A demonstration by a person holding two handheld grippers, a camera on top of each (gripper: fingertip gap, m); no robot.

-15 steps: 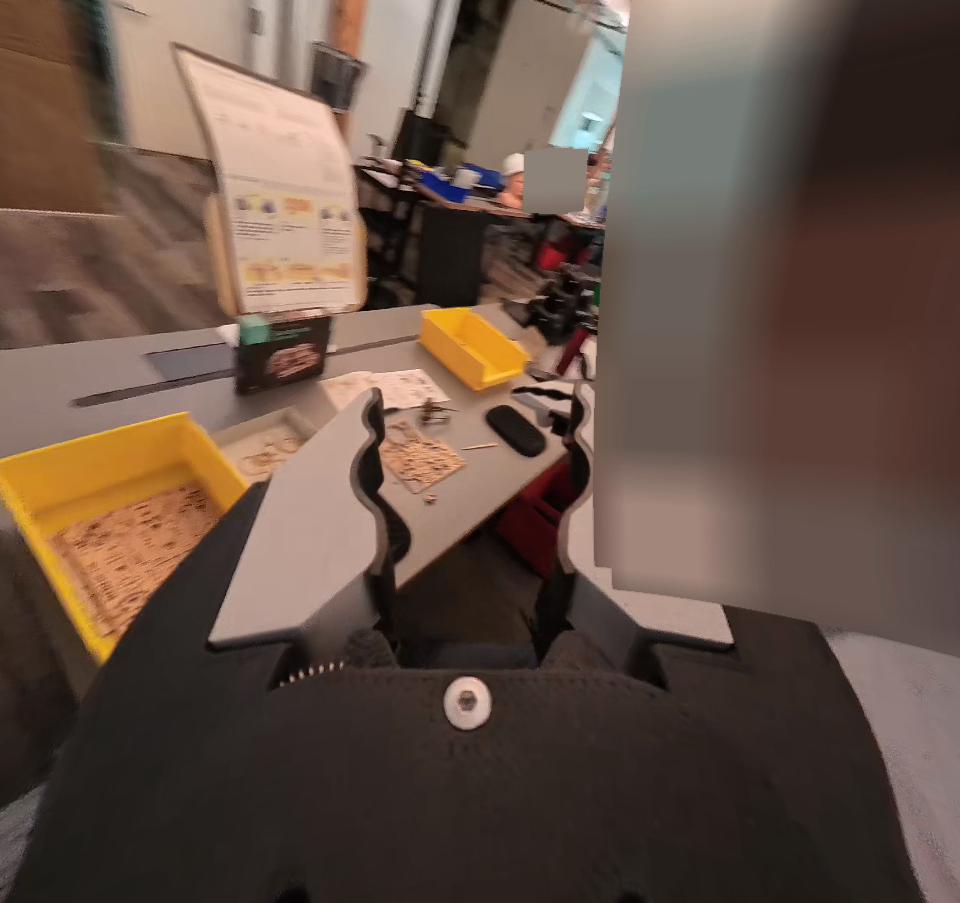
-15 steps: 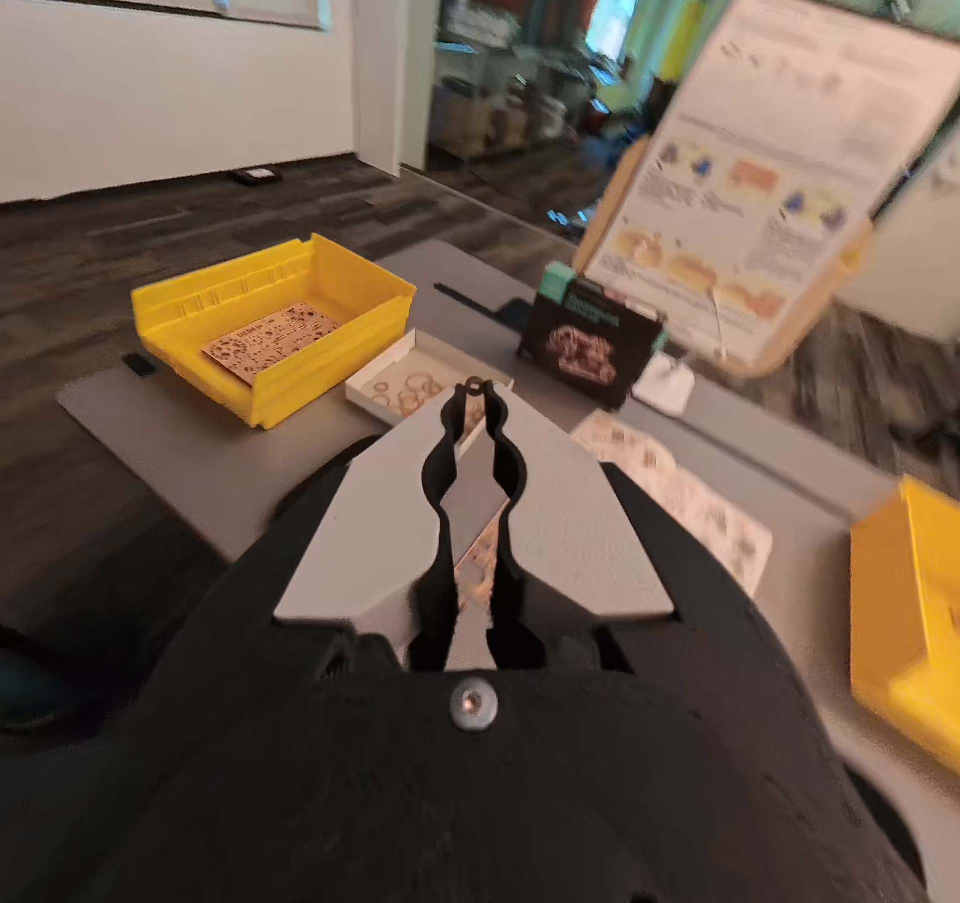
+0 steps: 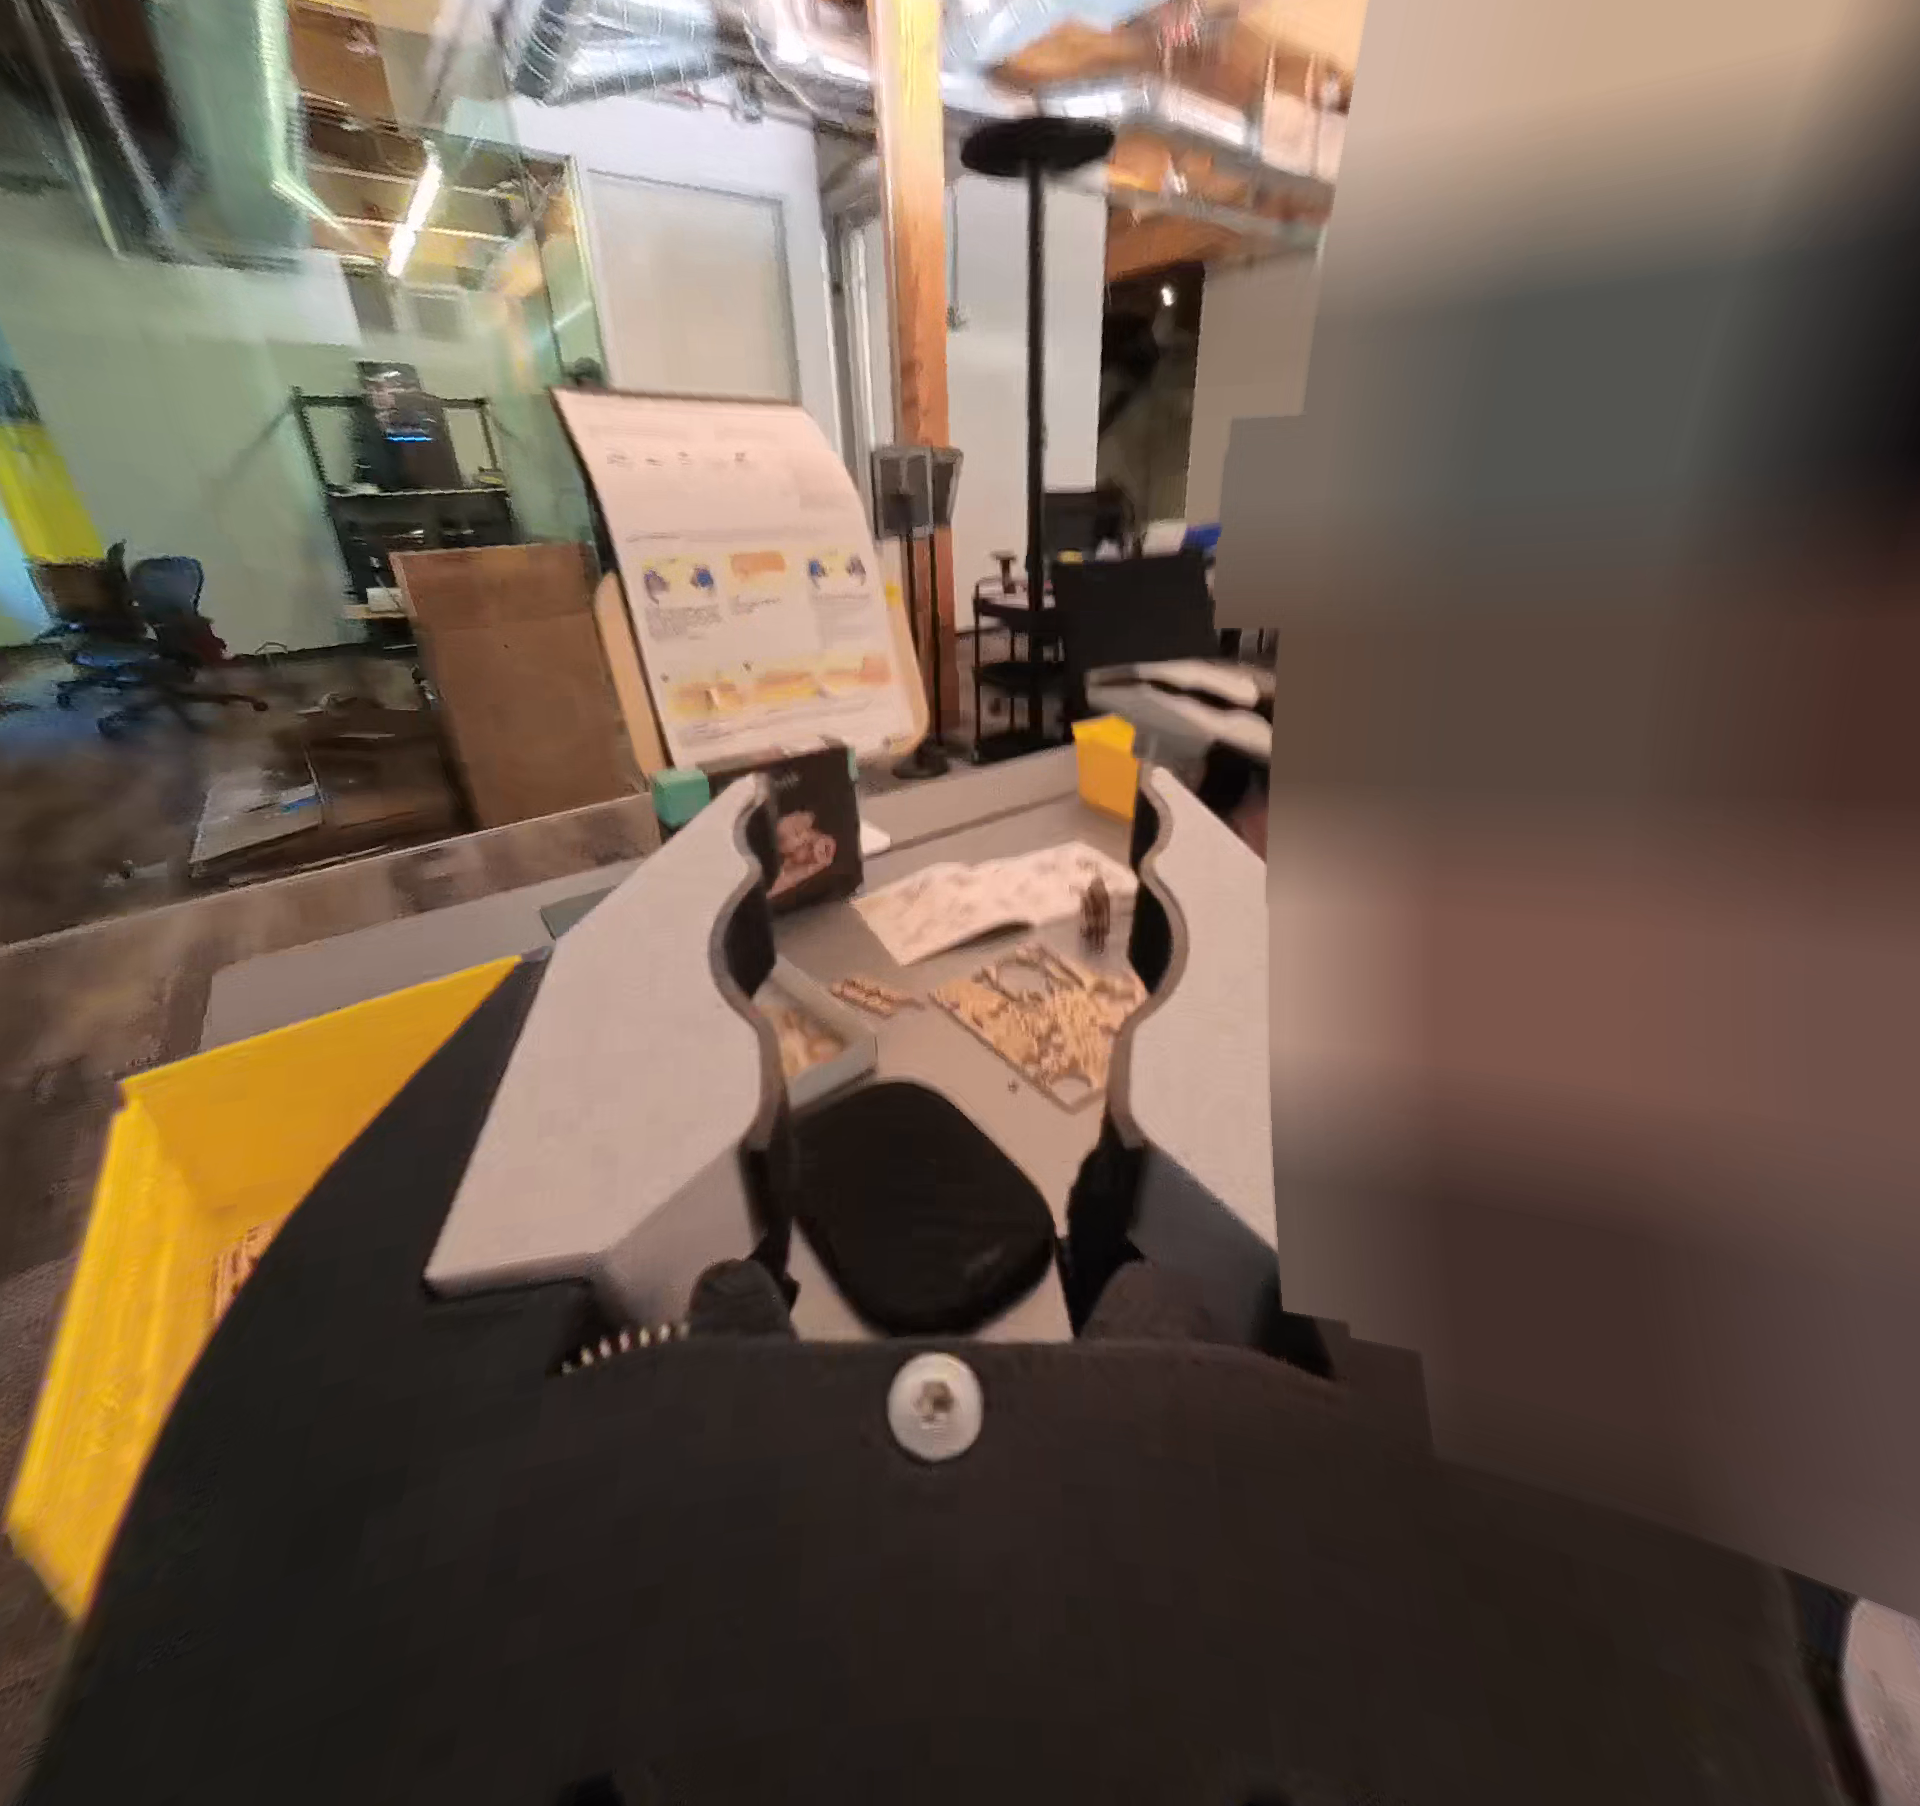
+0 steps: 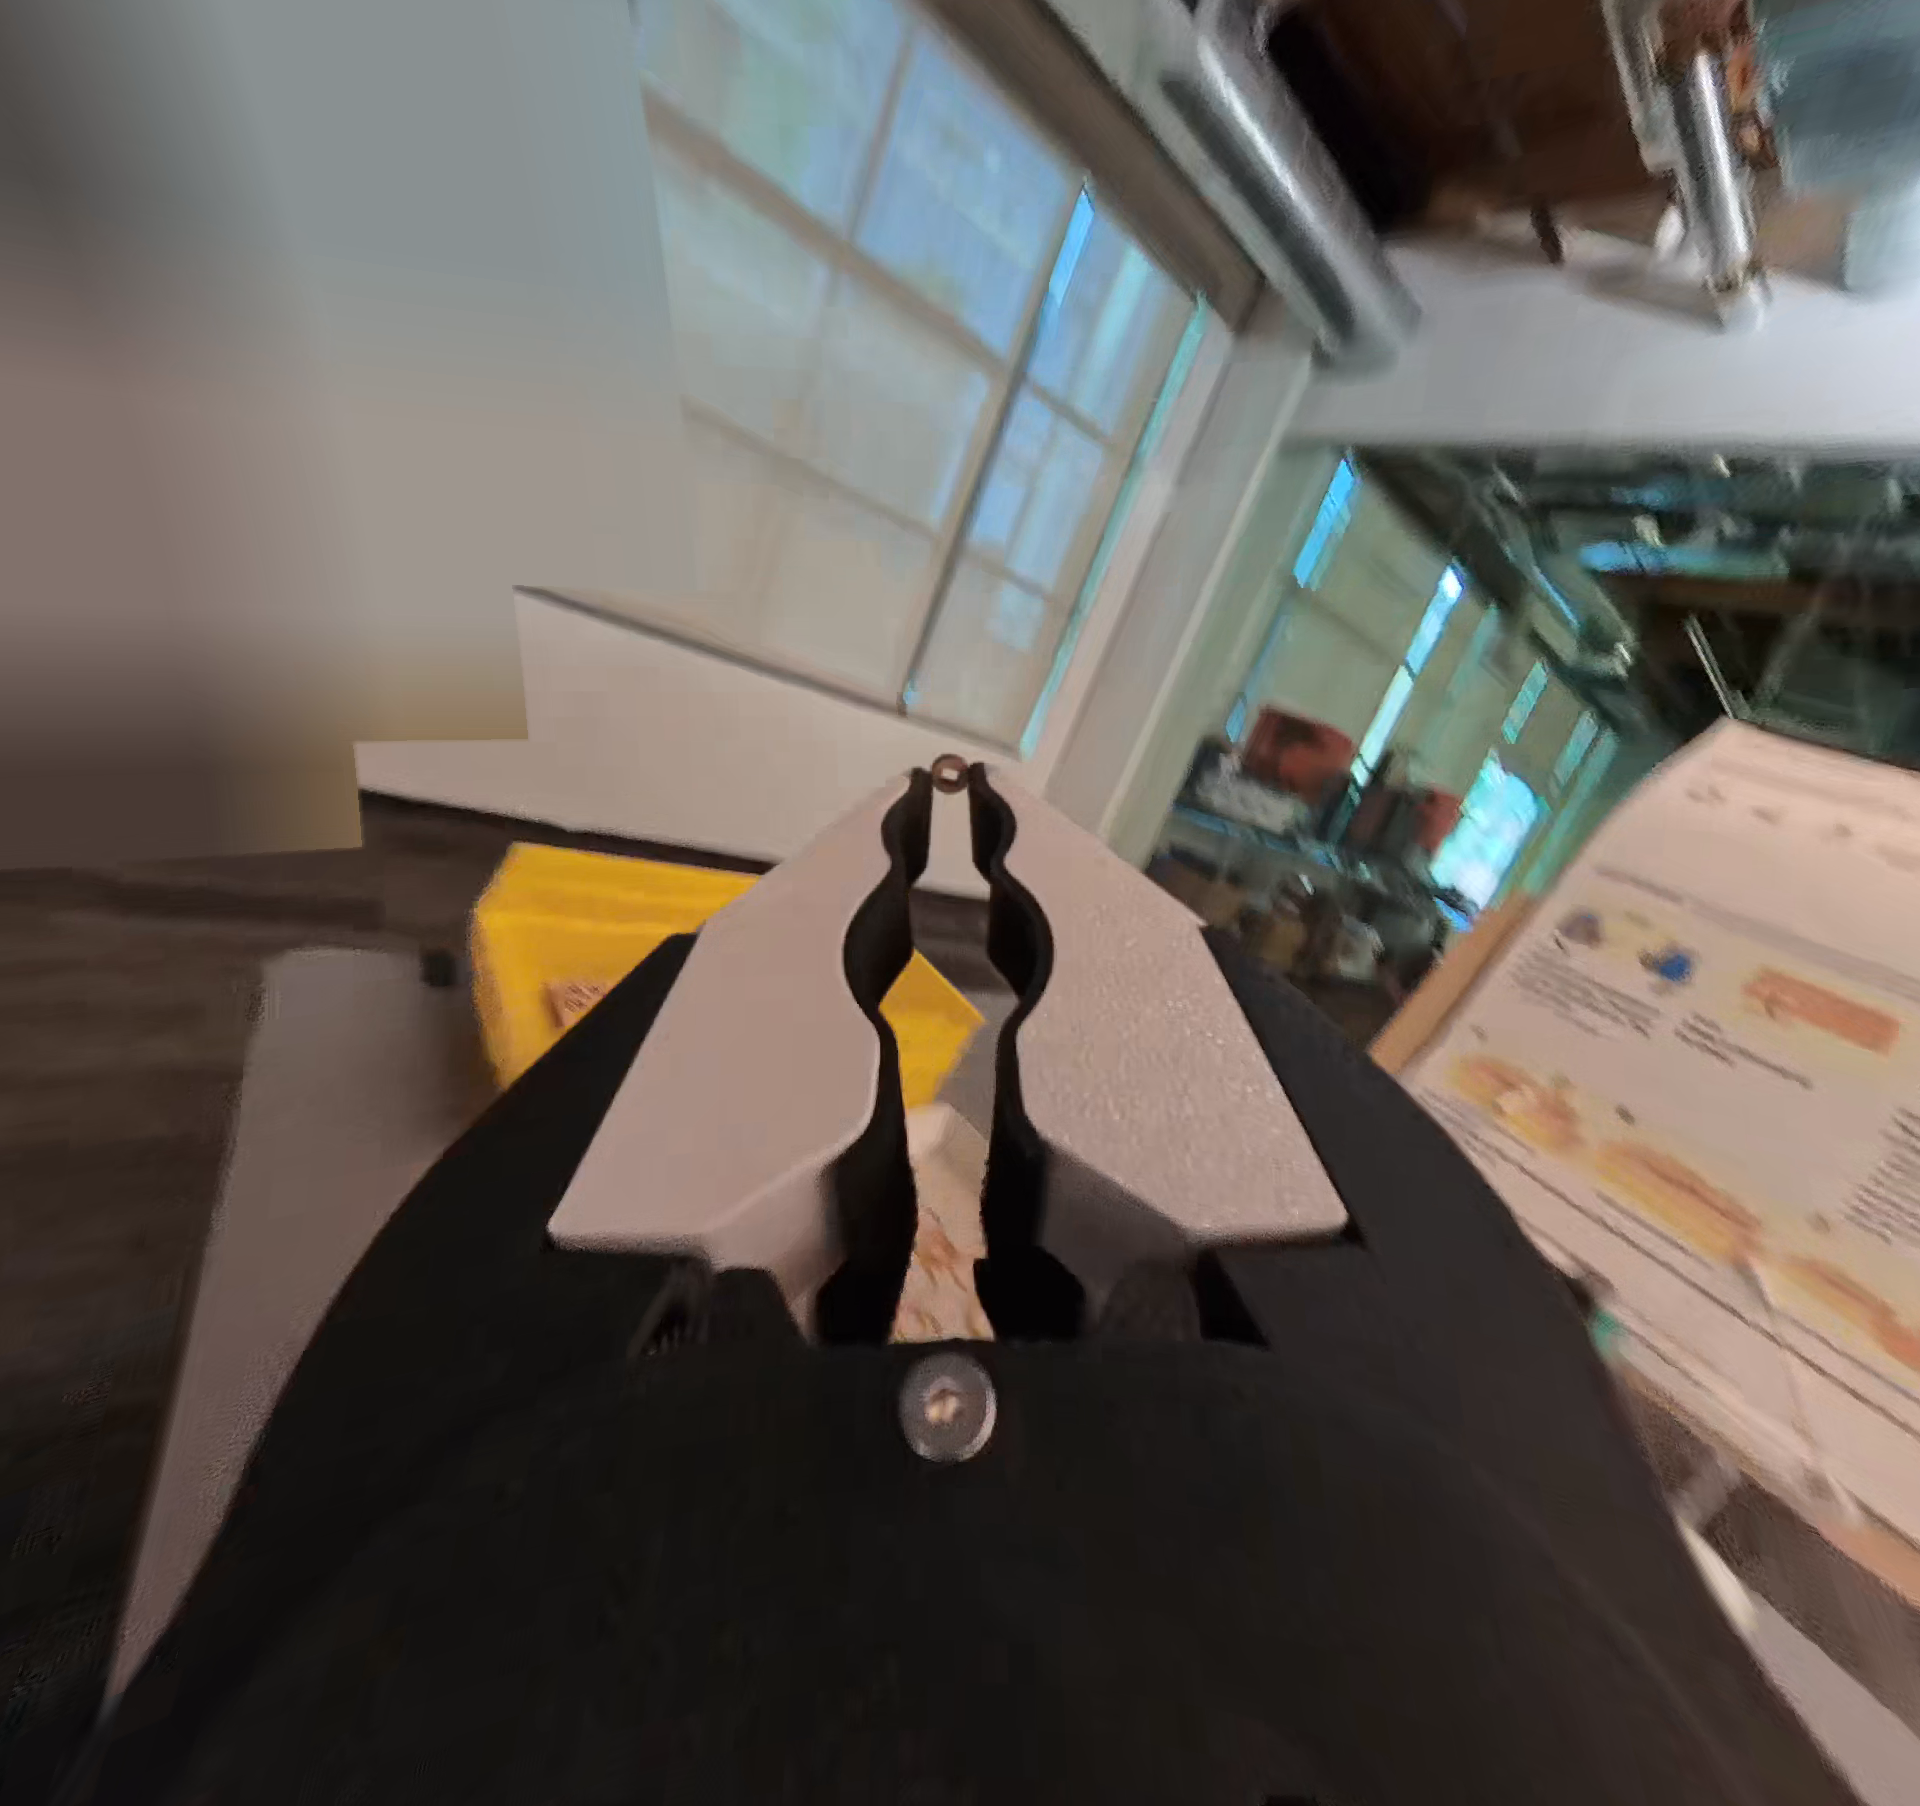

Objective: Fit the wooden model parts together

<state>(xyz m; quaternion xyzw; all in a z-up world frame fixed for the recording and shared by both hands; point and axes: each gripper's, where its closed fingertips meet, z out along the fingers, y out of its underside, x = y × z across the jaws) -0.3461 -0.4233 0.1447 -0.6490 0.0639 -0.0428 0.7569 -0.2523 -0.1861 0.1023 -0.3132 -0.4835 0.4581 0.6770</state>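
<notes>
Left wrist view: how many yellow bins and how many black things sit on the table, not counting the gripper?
Yellow bins: 2, one near and one far
Black pouch: 1
Black box: 1
Total: 4

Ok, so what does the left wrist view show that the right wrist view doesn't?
Only the left wrist view shows the black oval case between the open left claw, the punched wooden sheet, the booklet, the small wooden model and the dark box.

Only the right wrist view shows the right claw pinching a small wooden ring at its tips, raised against the window.

Both show the instruction board and a yellow bin.
</notes>
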